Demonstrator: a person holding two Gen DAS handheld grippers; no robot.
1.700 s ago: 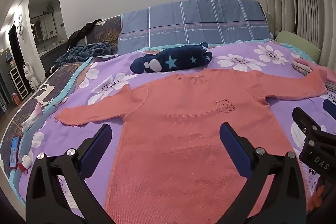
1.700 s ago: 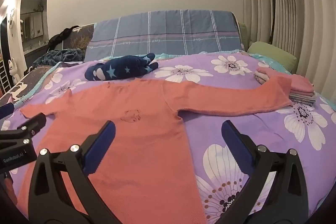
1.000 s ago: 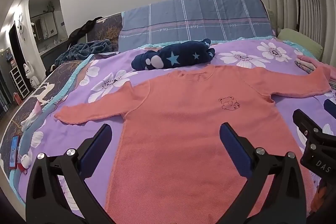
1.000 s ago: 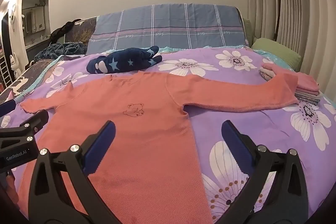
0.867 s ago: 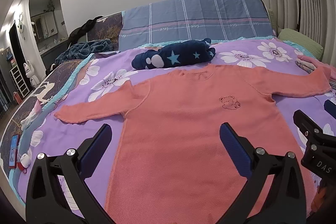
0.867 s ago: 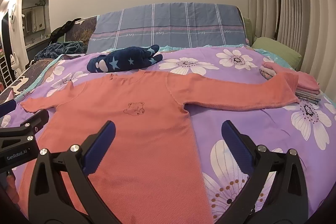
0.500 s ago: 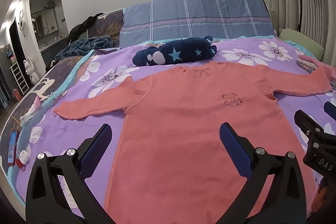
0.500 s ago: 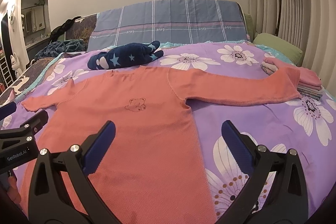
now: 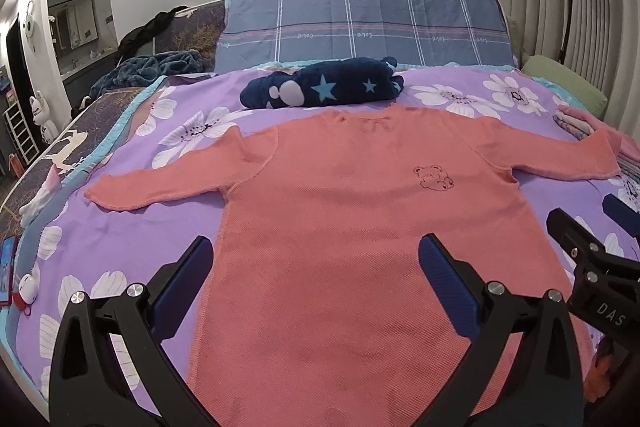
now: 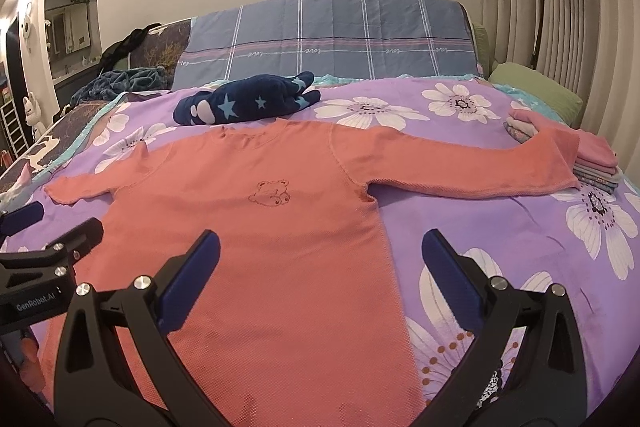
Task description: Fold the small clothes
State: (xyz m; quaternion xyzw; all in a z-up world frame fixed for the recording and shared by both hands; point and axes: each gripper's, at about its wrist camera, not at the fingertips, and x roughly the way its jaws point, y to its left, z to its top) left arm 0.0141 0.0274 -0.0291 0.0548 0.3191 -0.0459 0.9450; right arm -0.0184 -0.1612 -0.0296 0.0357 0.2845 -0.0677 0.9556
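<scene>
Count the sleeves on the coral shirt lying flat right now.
2. On the coral shirt, the left sleeve lies spread on the purple bedspread; the right sleeve stretches out, its cuff against the folded clothes stack.

A bed (image 9: 132, 227) with a purple floral cover carries a coral shirt (image 9: 340, 227) spread flat, a star-patterned navy bundle (image 9: 320, 89) beyond its collar, and folded clothes (image 10: 592, 163) beneath one sleeve's cuff.

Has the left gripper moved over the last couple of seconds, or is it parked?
Yes. The left gripper has risen slightly: the orange shirt and the plaid headboard cover look flatter and lower-angled than before.
</scene>
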